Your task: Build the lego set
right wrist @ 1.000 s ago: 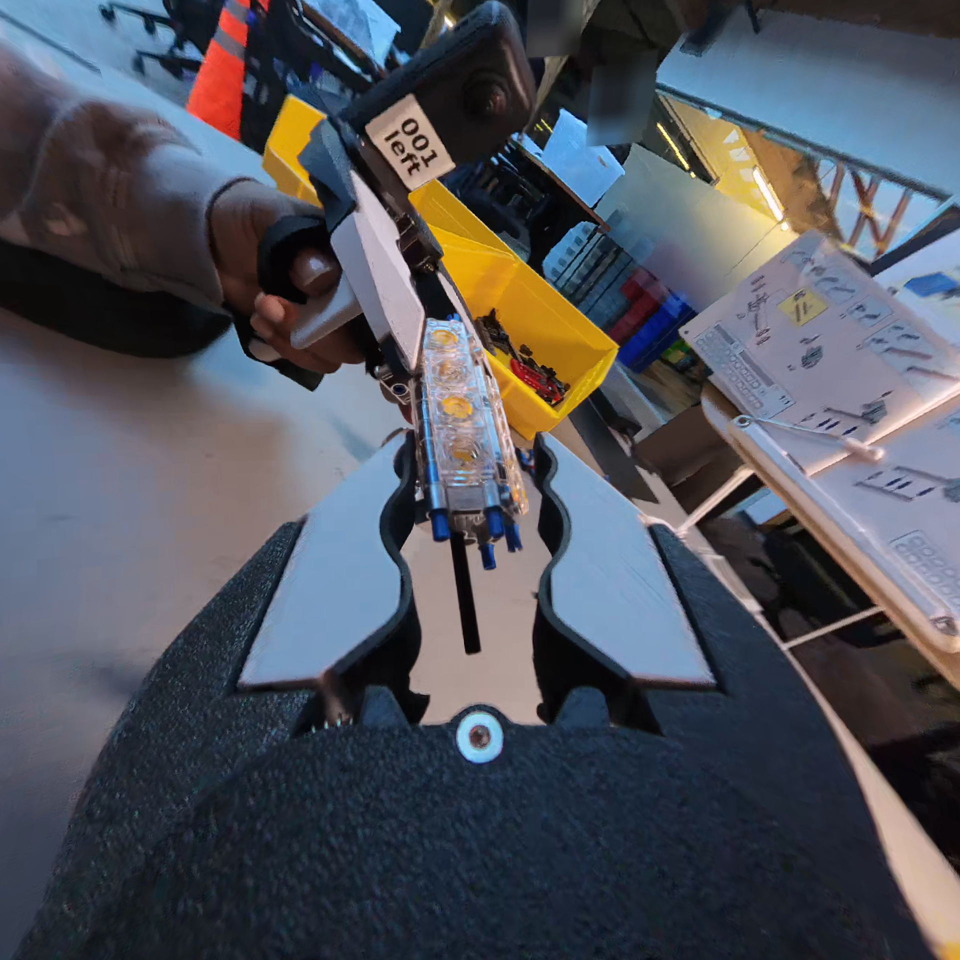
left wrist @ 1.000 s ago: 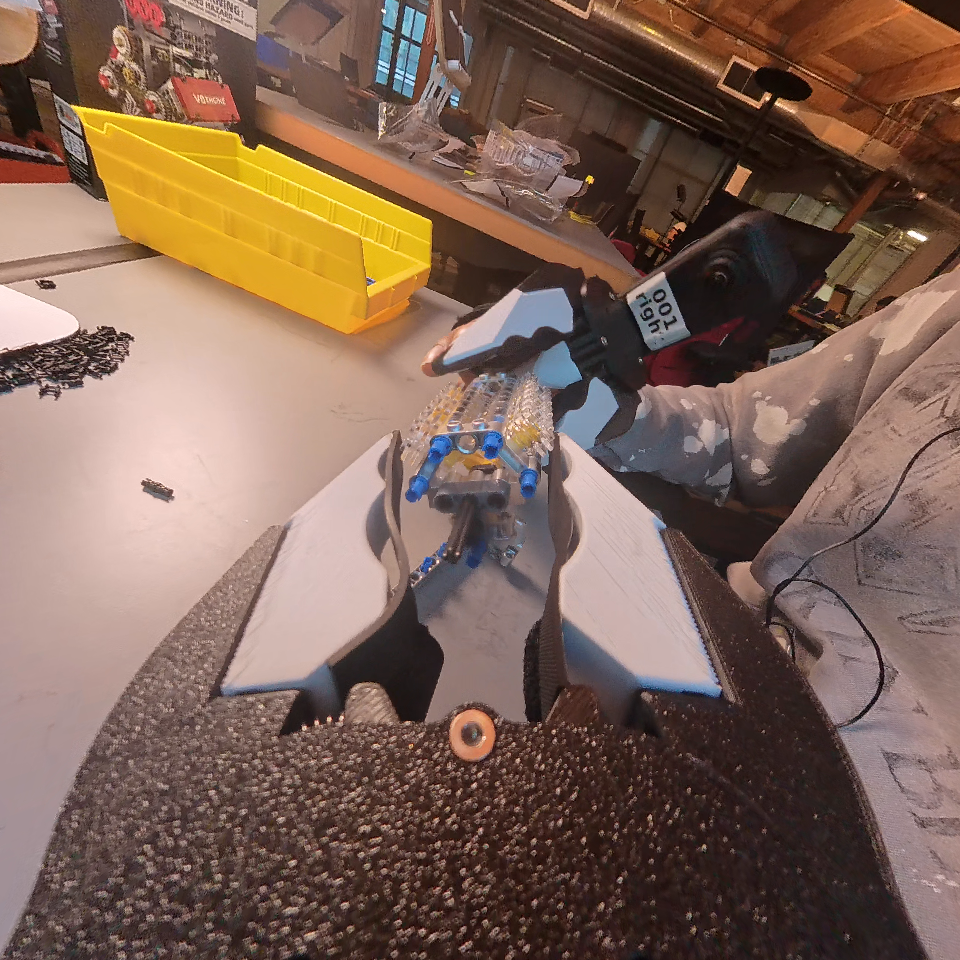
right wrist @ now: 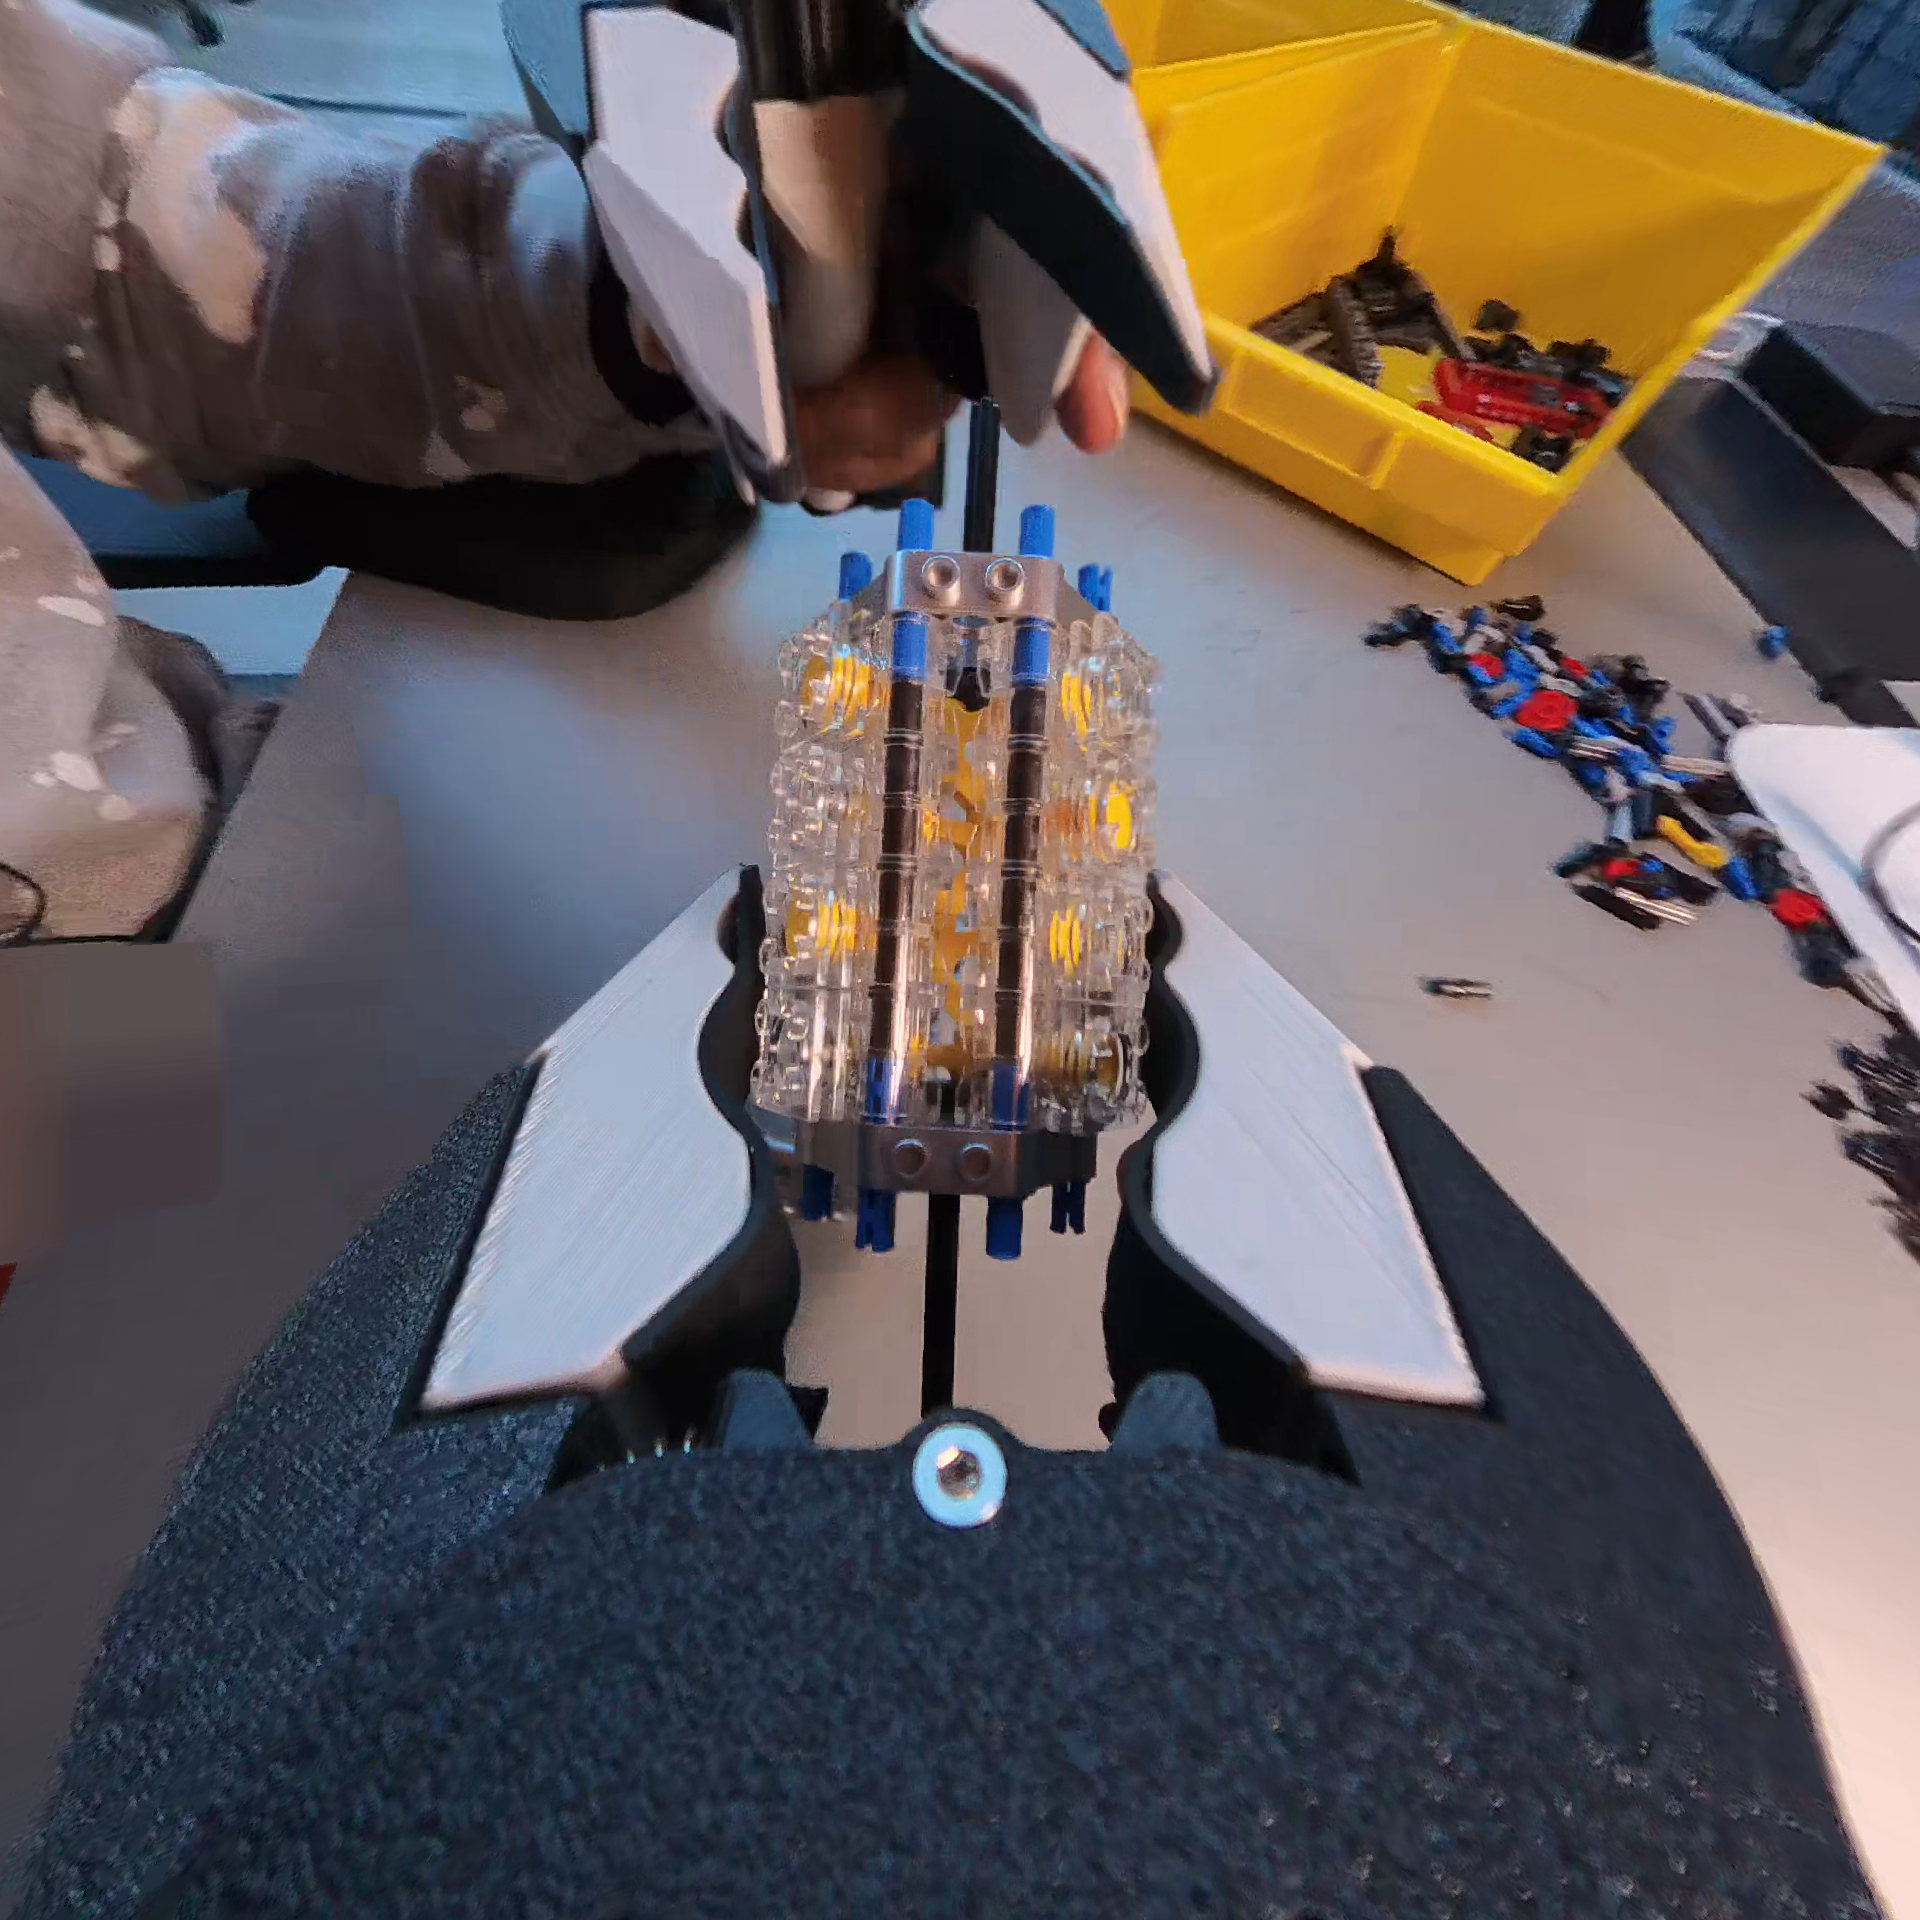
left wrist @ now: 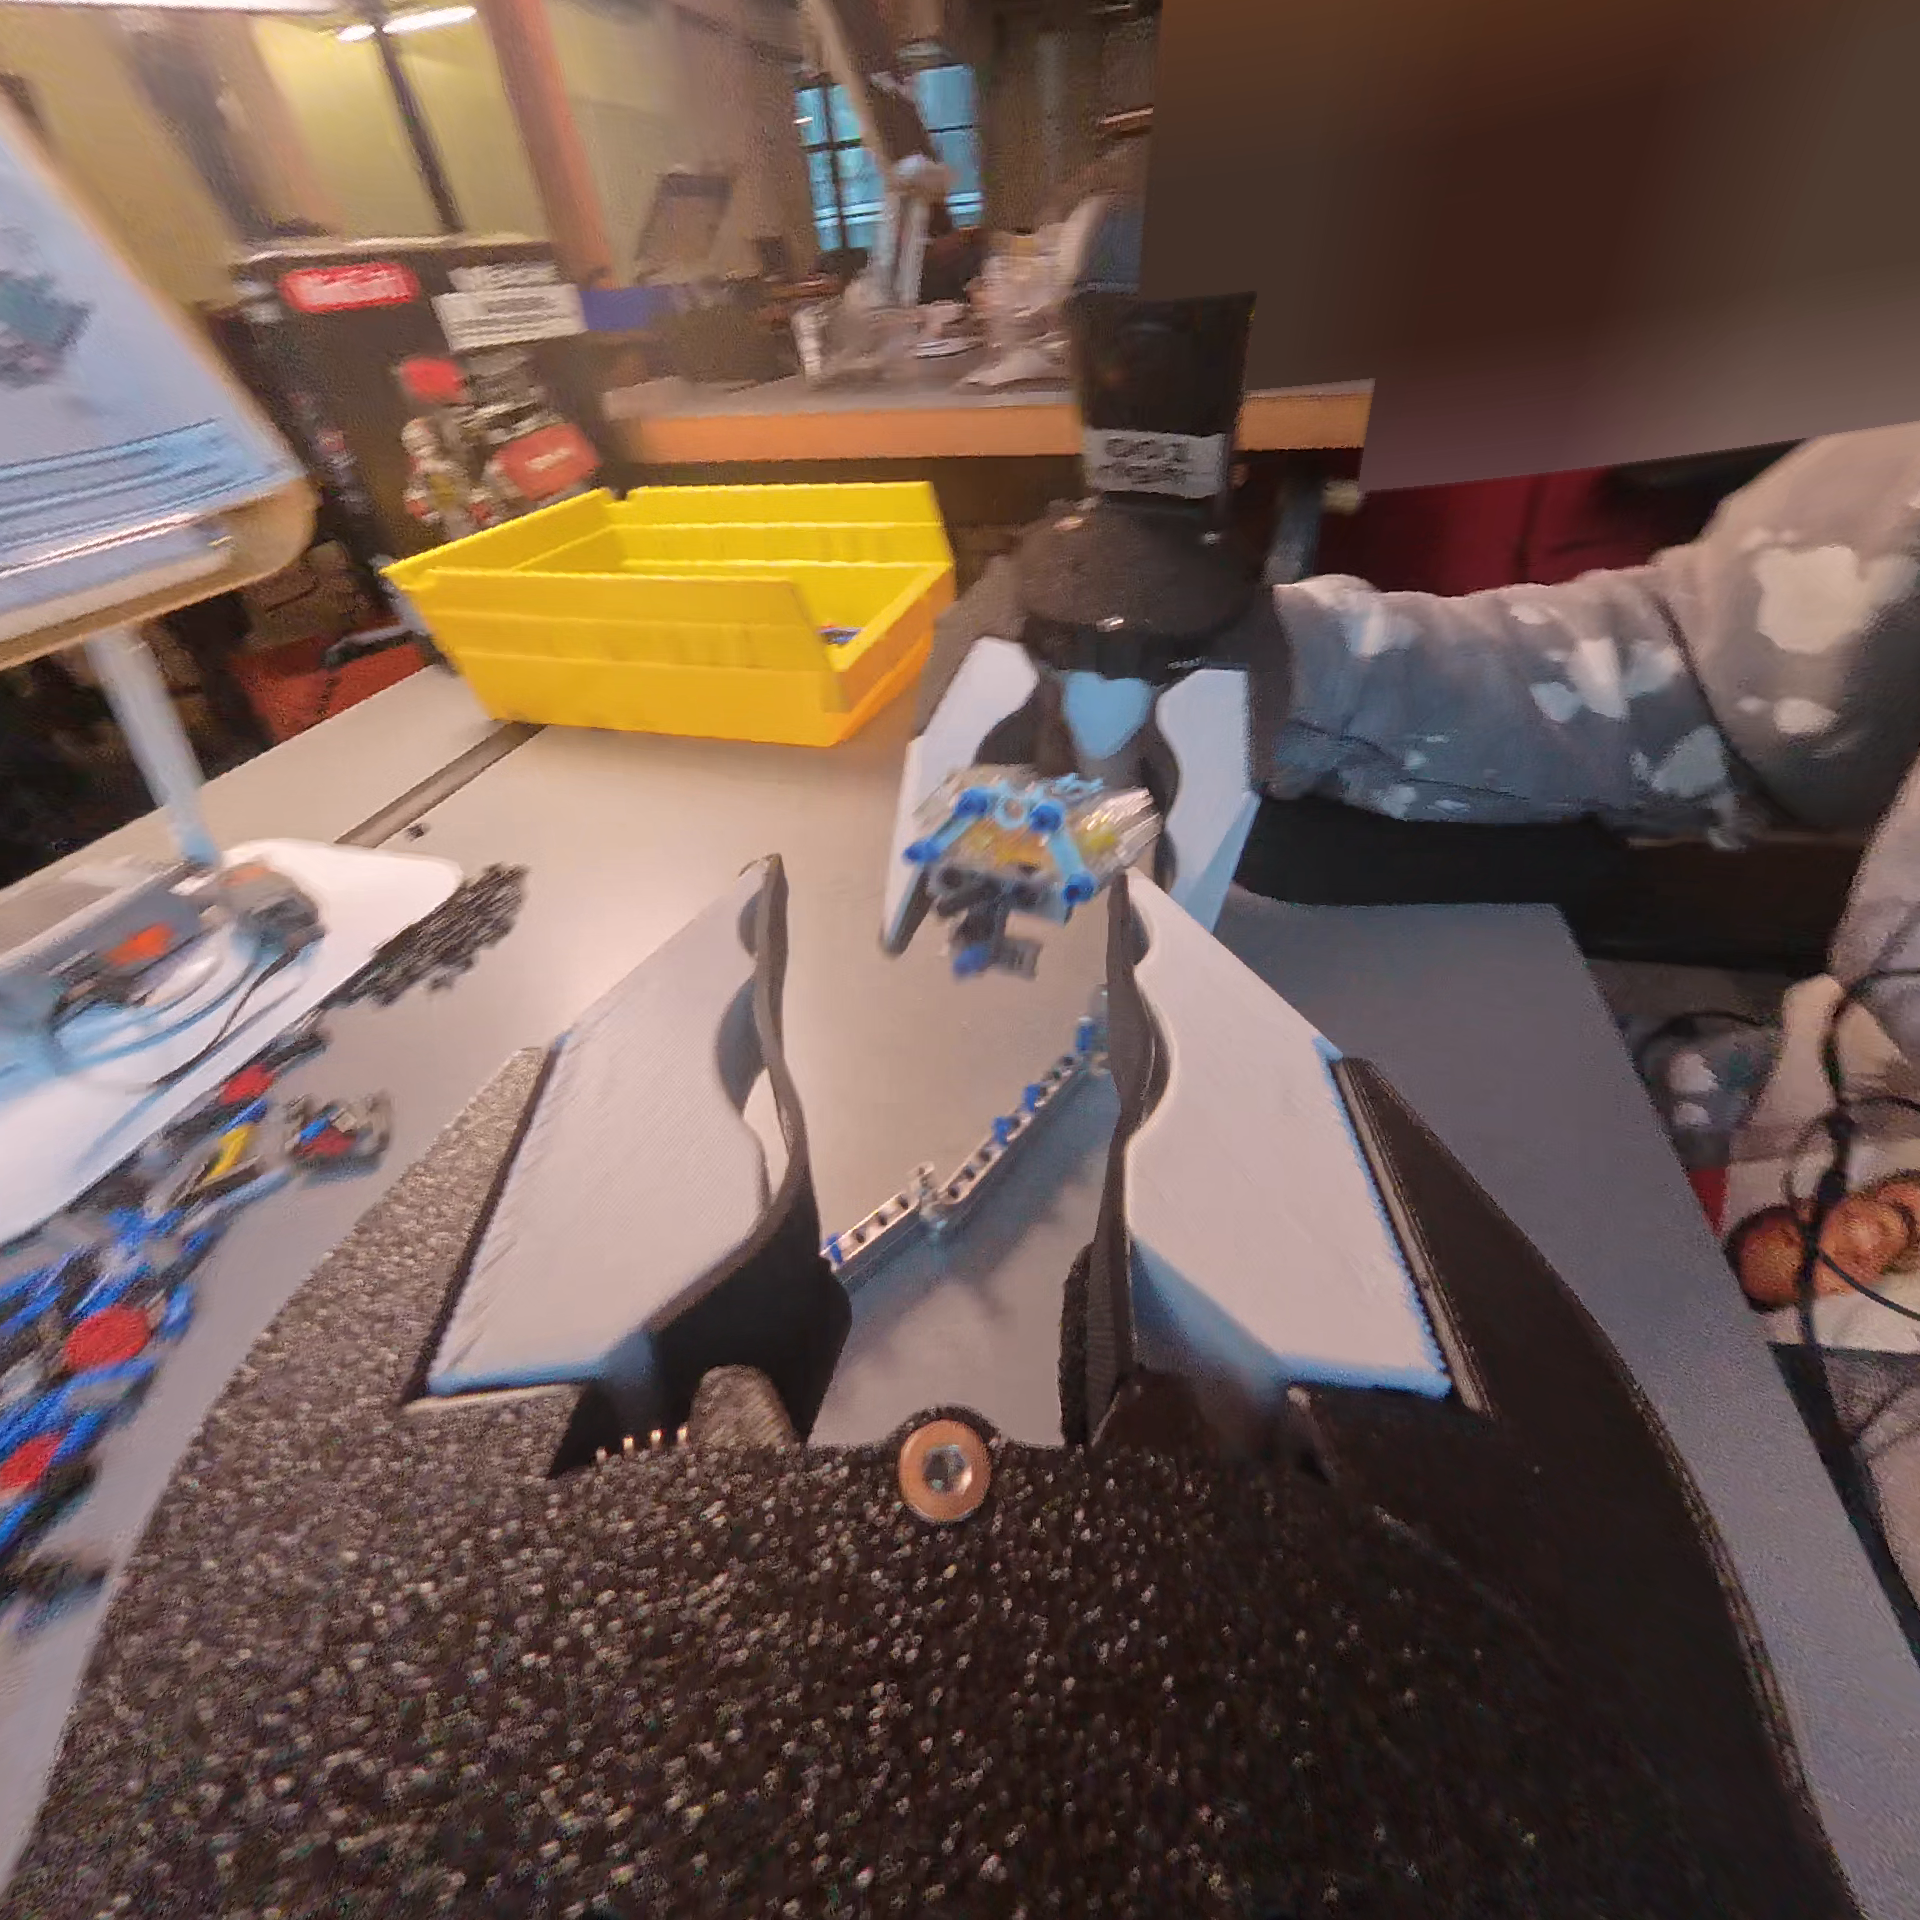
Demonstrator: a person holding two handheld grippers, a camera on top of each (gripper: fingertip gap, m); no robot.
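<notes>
Right gripper [right wrist: 951, 914]: jaws clamped on a clear toy-brick engine block [right wrist: 956, 862], fingers pressing its two long sides. Block built of transparent bricks with yellow pieces inside, two dark rods along the top, grey end plates, blue pins [right wrist: 914, 525] at both ends. A thin black axle [right wrist: 982, 468] stuck out of the far end; another length of it showed below the near end plate. Block was held up off the grey table [right wrist: 520, 790].

Left gripper [left wrist: 940, 883]: jaws stood wide apart with nothing between them. In the right wrist view it hung just past the block's far end, fingertips near the axle tip; contact could not be judged. A hand [right wrist: 883, 416] in a mottled grey sleeve [right wrist: 291, 270] held it.

Under the left gripper, on the table, lay a long grey beam [left wrist: 966, 1174] studded with blue pins, partly hidden by the right finger.

Farther out: a yellow bin [right wrist: 1475, 239] holding dark and red parts stood beyond the grippers. A scatter of loose blue, red and black pieces [right wrist: 1621, 769] lay on the table to the right in the right wrist view. The left wrist view was blurred; it showed a booklet on a stand [left wrist: 114, 447] at the left edge and small black parts [left wrist: 447, 925] heaped by a white sheet.
</notes>
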